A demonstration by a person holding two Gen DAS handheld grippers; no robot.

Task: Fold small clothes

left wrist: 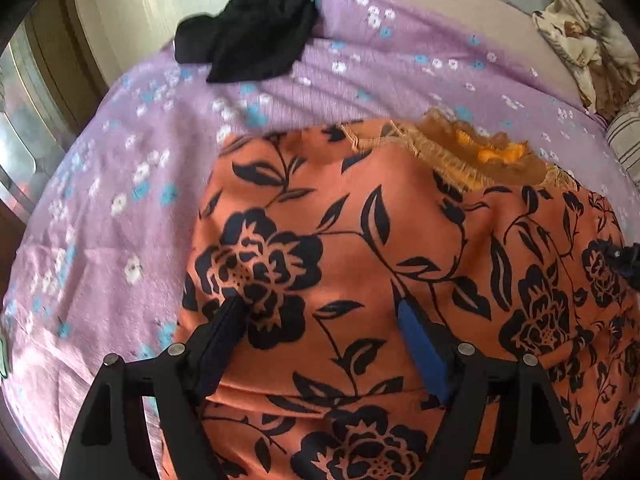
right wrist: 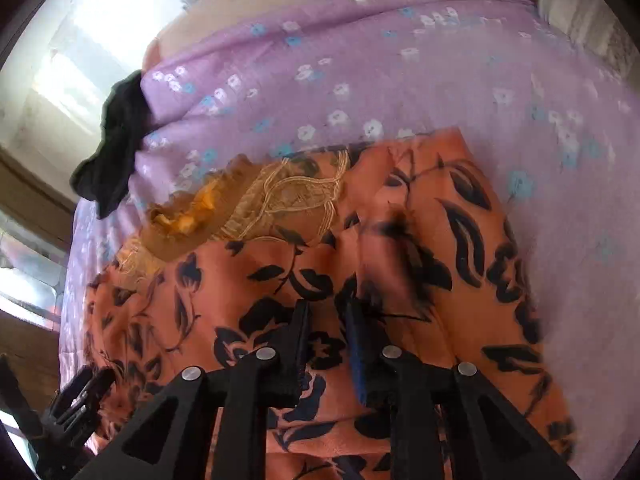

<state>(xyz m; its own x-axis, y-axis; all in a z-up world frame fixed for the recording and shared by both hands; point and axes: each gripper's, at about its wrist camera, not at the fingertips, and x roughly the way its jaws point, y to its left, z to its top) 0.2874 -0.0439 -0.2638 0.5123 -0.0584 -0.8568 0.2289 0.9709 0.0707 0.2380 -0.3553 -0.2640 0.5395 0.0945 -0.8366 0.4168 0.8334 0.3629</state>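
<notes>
Left wrist: orange black-flowered garment (left wrist: 360, 248) under wide-open left tongs (left wrist: 320, 308); right tongs' grip unclear.

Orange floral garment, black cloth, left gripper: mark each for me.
orange floral garment (left wrist: 360, 248), left wrist view, flat middle of the printed fabric.
black cloth (left wrist: 256, 40), left wrist view, centre of the crumpled heap.
left gripper (left wrist: 320, 308), left wrist view, midway between its spread fingertips.

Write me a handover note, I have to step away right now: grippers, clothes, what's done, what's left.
Left gripper: jaws wide open above the orange floral garment, nothing between them.
Right gripper: jaws narrow, over the same garment; grip unclear.
Garment lies spread on the purple sheet, lace neckline at the far end, no finished fold visible.
Black garment lies crumpled at the far edge, still to fold.
</notes>
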